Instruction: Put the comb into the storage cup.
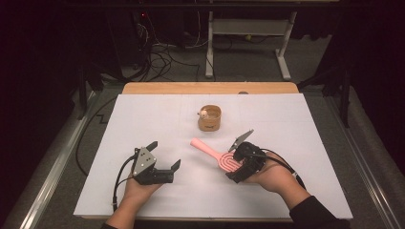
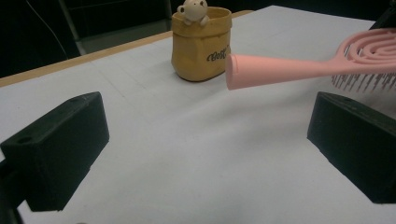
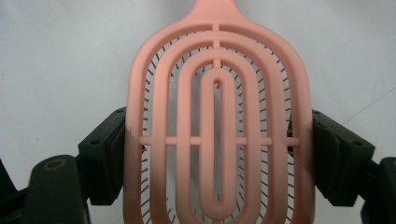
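Two jaws of my right gripper (image 1: 237, 165) are closed across the head of the pink hairbrush (image 1: 217, 156), one black pad on each long edge as the right gripper view shows (image 3: 217, 140), bristles facing down toward the white worktop (image 1: 296, 143). The brush looks lifted clear of the surface, its handle running out toward ten o'clock from the gripper. My left gripper (image 1: 165, 162) sits at about nine o'clock from the right one, well apart, jaws spread wide with nothing between them; in its own view the handle's end (image 2: 238, 71) floats just beyond the gap. I judge I'm mid-carry with the brush, and the likely destination is the small tan pouch (image 1: 209, 118) standing upright at roughly eleven o'clock from the brush, with a little bear figure (image 2: 192, 9) perched on its rim. The next move calls for tipping the handle down and aiming it into the pouch mouth. The bear crowds one side of the opening, and the soft pouch could topple if nudged; my left gripper is free to steady it.
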Motion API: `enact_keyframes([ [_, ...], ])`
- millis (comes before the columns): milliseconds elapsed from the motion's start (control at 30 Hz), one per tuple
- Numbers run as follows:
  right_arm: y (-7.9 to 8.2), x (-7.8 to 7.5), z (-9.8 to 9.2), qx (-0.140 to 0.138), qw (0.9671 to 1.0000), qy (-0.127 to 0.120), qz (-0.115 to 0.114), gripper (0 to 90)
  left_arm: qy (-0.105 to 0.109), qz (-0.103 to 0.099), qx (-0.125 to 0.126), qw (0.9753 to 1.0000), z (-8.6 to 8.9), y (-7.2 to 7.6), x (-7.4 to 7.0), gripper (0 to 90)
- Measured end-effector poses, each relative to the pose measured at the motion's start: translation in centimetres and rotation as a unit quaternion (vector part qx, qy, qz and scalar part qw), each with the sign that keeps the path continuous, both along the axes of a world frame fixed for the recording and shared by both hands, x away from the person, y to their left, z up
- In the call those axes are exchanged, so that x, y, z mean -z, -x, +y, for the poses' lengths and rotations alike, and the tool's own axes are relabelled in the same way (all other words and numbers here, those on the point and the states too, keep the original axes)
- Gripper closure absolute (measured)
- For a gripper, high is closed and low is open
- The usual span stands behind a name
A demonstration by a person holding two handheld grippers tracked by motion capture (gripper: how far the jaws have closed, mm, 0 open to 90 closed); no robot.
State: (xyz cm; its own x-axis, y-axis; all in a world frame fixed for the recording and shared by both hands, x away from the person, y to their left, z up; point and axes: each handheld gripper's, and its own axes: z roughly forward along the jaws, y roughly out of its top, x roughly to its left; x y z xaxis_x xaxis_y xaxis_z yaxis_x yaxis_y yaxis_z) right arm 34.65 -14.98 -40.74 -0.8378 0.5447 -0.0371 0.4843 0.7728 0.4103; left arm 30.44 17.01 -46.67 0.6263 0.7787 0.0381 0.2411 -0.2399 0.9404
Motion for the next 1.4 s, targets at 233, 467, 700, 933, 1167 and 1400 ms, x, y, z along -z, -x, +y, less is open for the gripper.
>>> enact_keyframes([
  [233, 0.3, -0.4, 0.1, -0.002, 1.0000, 0.000, -0.004, 20.2, -0.022, -0.009, 0.009, 0.9997, -0.6, 0.4, 0.4, 0.0],
  [467, 0.6, -0.5, 0.3, -0.003, 1.0000, -0.002, -0.005, 20.2, -0.049, -0.029, 0.021, 0.9982, -1.4, 0.7, 0.7, 0.0],
  [700, 0.7, -0.4, 0.6, -0.008, 1.0000, -0.002, -0.005, 20.2, -0.078, -0.033, 0.030, 0.9959, -2.3, 1.1, 1.1, 0.0],
  [933, 0.5, 0.2, 1.3, -0.016, 0.9999, 0.002, 0.001, 20.2, -0.100, -0.043, 0.032, 0.9935, -2.9, 1.2, 1.1, 0.0],
  [1167, 0.4, 0.3, 2.2, -0.025, 0.9997, 0.002, 0.003, 20.2, -0.125, -0.056, 0.038, 0.9899, -3.5, 1.6, 1.1, 0.0],
  [1400, 0.5, -0.2, 3.0, -0.032, 0.9995, 0.006, 0.000, 20.2, -0.138, -0.070, 0.037, 0.9873, -3.9, 1.8, 1.0, 0.0],
])
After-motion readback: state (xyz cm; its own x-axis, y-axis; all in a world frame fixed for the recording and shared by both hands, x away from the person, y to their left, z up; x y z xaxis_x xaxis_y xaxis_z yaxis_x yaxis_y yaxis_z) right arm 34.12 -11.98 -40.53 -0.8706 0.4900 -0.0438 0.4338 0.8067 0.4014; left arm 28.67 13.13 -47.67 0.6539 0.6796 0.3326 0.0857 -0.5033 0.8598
